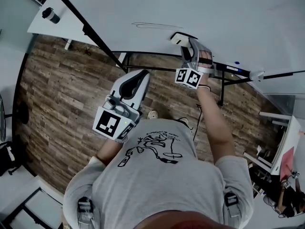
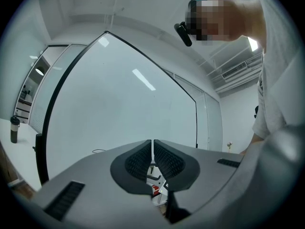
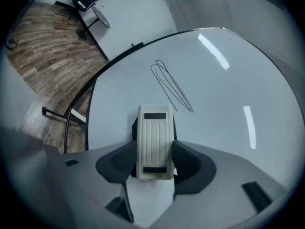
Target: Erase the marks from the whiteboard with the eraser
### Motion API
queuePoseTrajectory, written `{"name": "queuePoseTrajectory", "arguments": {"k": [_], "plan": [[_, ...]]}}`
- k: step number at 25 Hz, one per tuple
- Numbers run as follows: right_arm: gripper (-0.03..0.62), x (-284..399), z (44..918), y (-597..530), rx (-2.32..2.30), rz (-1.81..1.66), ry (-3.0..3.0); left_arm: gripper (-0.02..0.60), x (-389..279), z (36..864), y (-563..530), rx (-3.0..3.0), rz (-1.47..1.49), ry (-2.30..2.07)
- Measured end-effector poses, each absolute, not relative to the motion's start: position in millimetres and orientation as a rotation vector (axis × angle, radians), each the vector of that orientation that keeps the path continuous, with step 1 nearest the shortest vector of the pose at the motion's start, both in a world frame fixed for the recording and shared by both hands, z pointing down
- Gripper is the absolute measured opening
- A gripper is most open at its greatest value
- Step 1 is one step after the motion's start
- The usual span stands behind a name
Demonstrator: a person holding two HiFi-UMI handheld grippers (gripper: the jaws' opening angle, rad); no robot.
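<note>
The whiteboard (image 1: 200,8) fills the top of the head view and carries thin looping black marks (image 1: 155,25). My right gripper (image 1: 187,46) is shut on a white ribbed eraser (image 1: 180,38), held against the board's lower part just right of and below the marks. In the right gripper view the eraser (image 3: 154,141) sits clamped between the jaws, with the marks (image 3: 170,86) a short way beyond its far end. My left gripper (image 1: 133,82) hangs lower, away from the board, shut with nothing in it; its pads (image 2: 138,160) meet in the left gripper view.
The board's black frame (image 1: 90,32) and stand legs (image 1: 221,87) rise from a wooden floor (image 1: 57,94). A white table with a dark cup (image 1: 50,15) stands at top left. Office clutter sits at the far right (image 1: 286,175).
</note>
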State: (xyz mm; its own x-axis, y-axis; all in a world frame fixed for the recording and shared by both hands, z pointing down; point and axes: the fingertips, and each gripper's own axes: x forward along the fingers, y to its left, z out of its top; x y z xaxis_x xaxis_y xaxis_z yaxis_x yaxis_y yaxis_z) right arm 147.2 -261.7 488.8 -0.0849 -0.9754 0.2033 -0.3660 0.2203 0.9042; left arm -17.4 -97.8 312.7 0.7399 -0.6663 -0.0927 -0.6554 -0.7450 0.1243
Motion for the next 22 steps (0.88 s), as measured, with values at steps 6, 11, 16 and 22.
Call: {"name": "queuePoseTrajectory", "arguments": {"k": [6,11,16,22], "plan": [[0.239,130.2,452.6,-236.7,1.306,-0.867,-1.681,0.031,-27.9,308.7,-93.1,2.844,-0.225,-1.123],[0.239,130.3,382.8,-228.2,1.412,-0.92,-1.701,0.031,-30.3,311.6,-89.9,2.834,-0.23,-1.127],[0.239,139.2,331.7,-240.7,1.496,-0.955,-1.683,0.031,-34.0,309.2,-91.3,2.836,-0.243,-1.137],[0.241,141.9,330.3,-263.2,1.523,-0.96,-1.637,0.031,-43.3,312.8,-95.8,2.818,-0.246,-1.158]]}}
